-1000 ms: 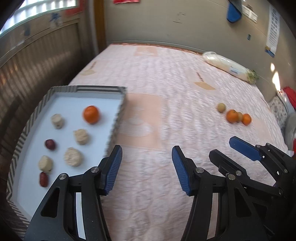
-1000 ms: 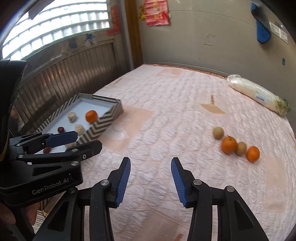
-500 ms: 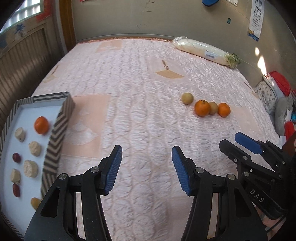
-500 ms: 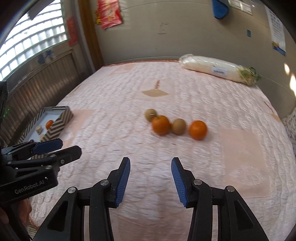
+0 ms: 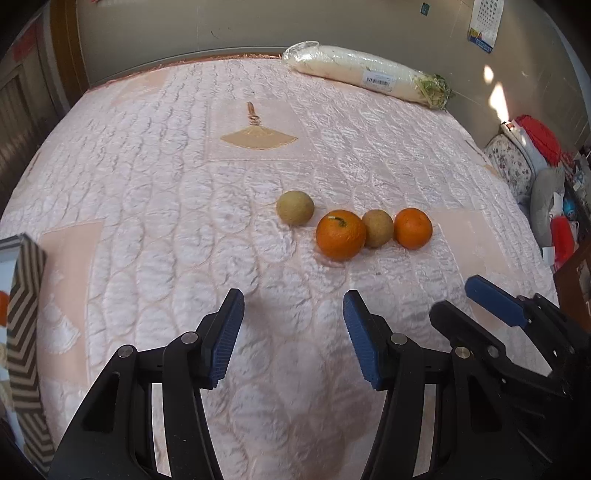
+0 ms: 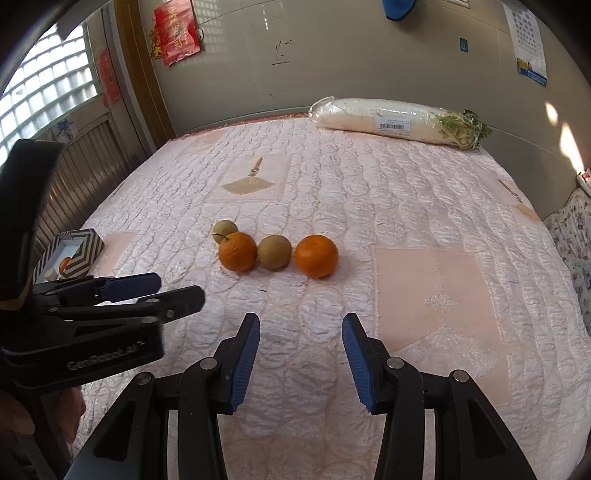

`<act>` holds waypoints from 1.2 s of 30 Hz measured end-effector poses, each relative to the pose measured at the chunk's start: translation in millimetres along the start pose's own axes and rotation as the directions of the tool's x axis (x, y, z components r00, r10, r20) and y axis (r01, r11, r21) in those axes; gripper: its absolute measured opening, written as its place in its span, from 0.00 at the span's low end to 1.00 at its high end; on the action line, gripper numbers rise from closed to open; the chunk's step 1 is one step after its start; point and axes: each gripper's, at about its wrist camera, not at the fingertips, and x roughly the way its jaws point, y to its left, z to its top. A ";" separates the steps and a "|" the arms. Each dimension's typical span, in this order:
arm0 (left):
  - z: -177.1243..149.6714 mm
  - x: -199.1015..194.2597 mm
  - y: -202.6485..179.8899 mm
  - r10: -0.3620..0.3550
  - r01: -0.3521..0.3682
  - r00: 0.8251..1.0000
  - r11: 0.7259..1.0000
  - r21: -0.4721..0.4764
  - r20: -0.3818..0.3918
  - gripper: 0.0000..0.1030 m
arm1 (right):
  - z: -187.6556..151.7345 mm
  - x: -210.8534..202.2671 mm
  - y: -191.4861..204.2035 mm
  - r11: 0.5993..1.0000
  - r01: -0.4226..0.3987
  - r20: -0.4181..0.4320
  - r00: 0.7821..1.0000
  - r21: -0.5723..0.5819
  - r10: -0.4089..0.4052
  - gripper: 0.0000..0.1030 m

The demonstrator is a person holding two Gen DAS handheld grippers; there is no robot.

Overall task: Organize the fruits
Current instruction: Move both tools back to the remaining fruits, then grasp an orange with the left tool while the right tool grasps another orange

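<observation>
Left wrist: the left tongs (image 5: 293, 332) stand spread and empty over the bed (image 5: 147, 184), short of four fruits (image 5: 340, 234) in a row.

Right wrist: the right tongs (image 6: 300, 350) likewise gape empty; the fruits (image 6: 273, 251) lie ahead, the tray (image 6: 79, 251) far left.

Bed w/ pink quilted cover (image 6: 424, 206), fan motif patch (image 5: 258, 138). Grey wall (image 6: 332, 55) behind; calendar (image 6: 526, 44) upper right, red hanging (image 6: 175, 31) by wood door frame (image 6: 142, 70). Glass-block window (image 6: 48, 88) left, daylight. Sun spots on wall (image 5: 496, 98).
</observation>
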 end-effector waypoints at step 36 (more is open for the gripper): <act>35.4 29.0 -13.6 -0.045 0.043 0.997 0.999 0.025 0.061 0.48 | 36.3 52.6 -12.6 0.993 0.007 -0.019 1.000 -0.117 -0.009 0.29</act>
